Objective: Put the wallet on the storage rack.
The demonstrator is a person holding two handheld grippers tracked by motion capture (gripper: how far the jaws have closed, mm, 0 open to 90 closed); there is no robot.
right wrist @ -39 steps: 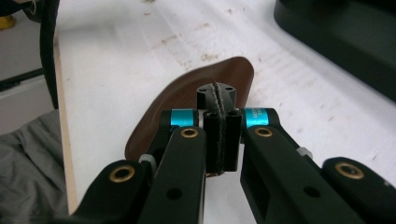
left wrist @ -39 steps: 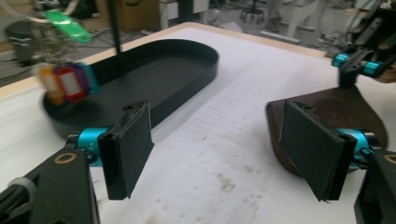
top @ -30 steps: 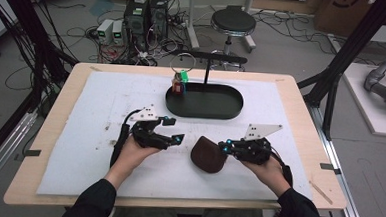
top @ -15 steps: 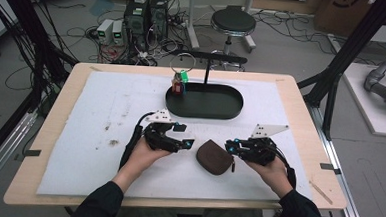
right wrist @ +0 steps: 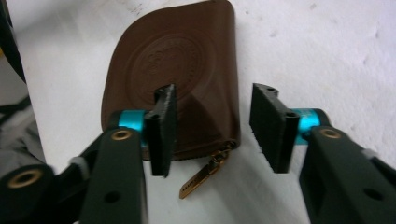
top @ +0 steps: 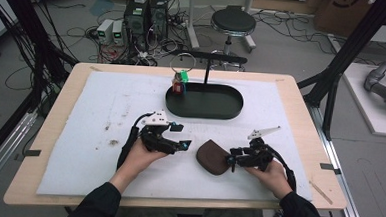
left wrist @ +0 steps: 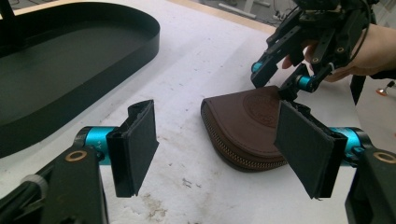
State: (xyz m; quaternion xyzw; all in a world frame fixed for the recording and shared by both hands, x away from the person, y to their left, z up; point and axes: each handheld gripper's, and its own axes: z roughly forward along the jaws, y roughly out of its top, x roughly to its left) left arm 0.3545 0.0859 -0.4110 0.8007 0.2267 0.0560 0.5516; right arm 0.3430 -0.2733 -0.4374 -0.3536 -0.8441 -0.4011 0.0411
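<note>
The brown pouch (top: 213,157) has been let go and now lies flat just in front of the right gripper (top: 231,159), whose jaws have just been opened.

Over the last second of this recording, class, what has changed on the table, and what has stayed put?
The right gripper has let go of the brown zip pouch: its jaws have just been opening and now stand apart over the pouch's zip corner. The pouch, tilted up before, now lies flat on the white mat. The left gripper shifted right towards the pouch, jaws open. The black tray stayed put.
</note>
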